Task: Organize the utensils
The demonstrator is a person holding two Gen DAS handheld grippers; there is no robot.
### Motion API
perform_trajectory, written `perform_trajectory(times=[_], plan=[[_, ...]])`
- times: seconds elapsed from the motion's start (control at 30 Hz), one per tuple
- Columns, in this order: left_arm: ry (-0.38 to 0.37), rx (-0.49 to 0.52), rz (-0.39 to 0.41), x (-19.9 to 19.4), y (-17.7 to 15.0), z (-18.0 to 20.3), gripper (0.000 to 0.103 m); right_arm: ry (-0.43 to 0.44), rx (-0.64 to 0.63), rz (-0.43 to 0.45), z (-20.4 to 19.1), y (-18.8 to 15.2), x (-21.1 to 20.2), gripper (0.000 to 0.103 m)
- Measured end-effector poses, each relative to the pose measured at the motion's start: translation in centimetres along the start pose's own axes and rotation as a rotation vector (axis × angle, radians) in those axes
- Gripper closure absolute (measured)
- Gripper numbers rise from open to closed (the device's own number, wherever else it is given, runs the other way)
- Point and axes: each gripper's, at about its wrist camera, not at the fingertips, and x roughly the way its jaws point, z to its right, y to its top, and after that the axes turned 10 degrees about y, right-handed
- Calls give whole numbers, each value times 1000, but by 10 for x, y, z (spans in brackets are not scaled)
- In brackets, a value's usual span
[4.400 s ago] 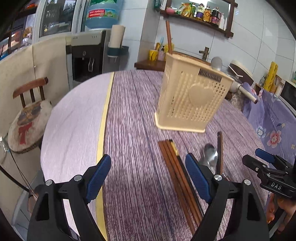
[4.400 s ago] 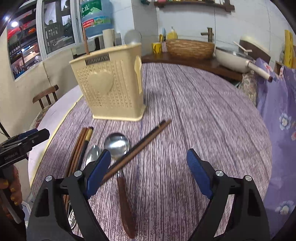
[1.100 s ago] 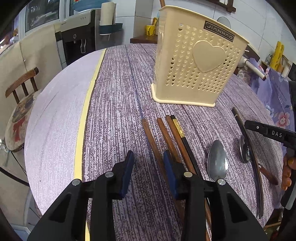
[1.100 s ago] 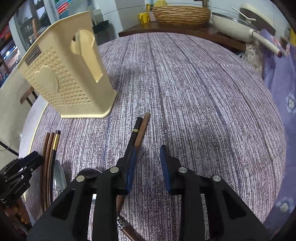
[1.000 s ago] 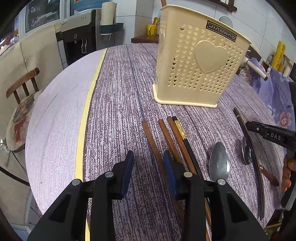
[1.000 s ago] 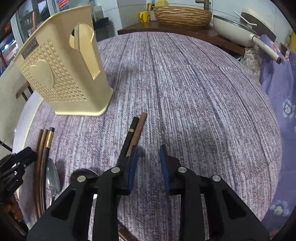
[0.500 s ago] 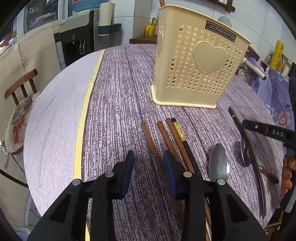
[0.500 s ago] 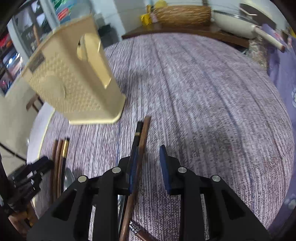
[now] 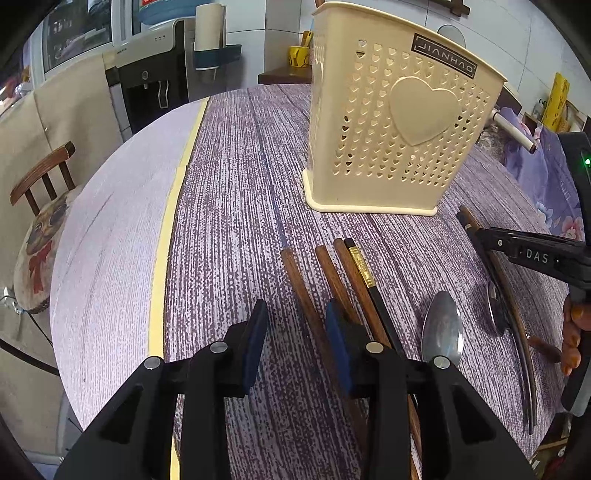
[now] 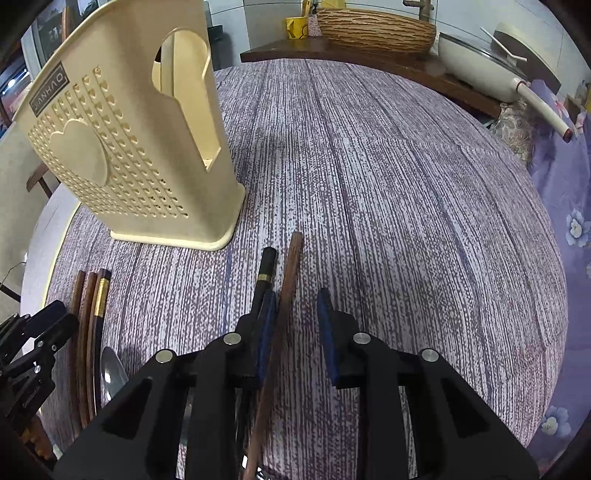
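A cream perforated utensil holder (image 9: 399, 122) stands on the purple table; it also shows in the right wrist view (image 10: 122, 147). Several brown chopsticks (image 9: 332, 280) and a black gold-banded one lie before it. My left gripper (image 9: 295, 339) is partly open low over them, one brown chopstick between its fingers, untouched. A metal spoon (image 9: 443, 332) lies to the right. My right gripper (image 10: 295, 325) is partly open around a brown chopstick (image 10: 288, 280); a black chopstick (image 10: 266, 273) lies just outside its left finger. The right gripper also shows in the left wrist view (image 9: 532, 254).
A ladle (image 9: 495, 310) with a wooden handle lies under the right gripper. A yellow tape line (image 9: 166, 236) runs along the table's left part. A wooden chair (image 9: 40, 206) stands left of the table. A wicker basket (image 10: 373, 26) and a pan (image 10: 476, 62) sit on the counter behind.
Both grippers have narrowed since the oldest frames and dropped closer to the table. In the last half second the right gripper shifted so the brown chopstick lies between its fingers.
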Motion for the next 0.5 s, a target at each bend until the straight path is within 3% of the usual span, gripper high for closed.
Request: perform_trajectory(times=[0.17, 0.23, 0.37, 0.5], plan=[[23, 12, -7, 2, 4, 8, 72, -31, -19, -1, -14, 1, 4, 90], [32, 16, -6, 3, 5, 11, 79, -33, -21, 1, -17, 1, 5, 94], [48, 20, -4, 5, 8, 15, 90, -31, -22, 9, -18, 1, 4, 94], [53, 13, -1, 8, 12, 17, 92, -16, -6, 14, -17, 1, 4, 95]])
